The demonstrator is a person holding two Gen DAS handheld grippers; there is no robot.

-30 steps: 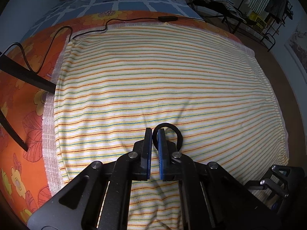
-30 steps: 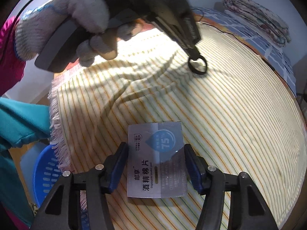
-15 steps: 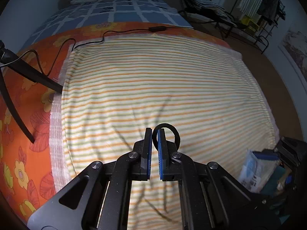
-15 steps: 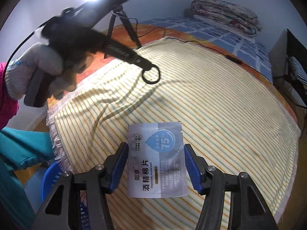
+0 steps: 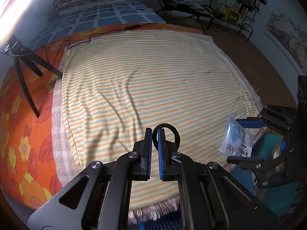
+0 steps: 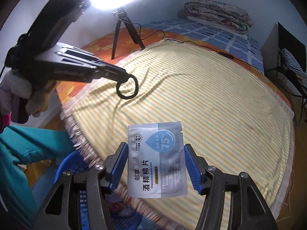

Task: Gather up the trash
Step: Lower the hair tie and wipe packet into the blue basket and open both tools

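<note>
The left gripper is pinching a black ring between its pressed-together fingers, holding it up over the striped blanket on the bed. The right gripper is clamping an alcohol pad sachet by its two side edges, above the blanket's fringed edge. A blue basket is sitting below that edge, beside a teal sleeve. A tripod is standing on the orange sheet.

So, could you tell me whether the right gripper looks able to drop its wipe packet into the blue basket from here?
Probably yes: the right gripper holds the wipe packet by the blanket's fringe, with the blue basket just below-left and nothing between.
</note>
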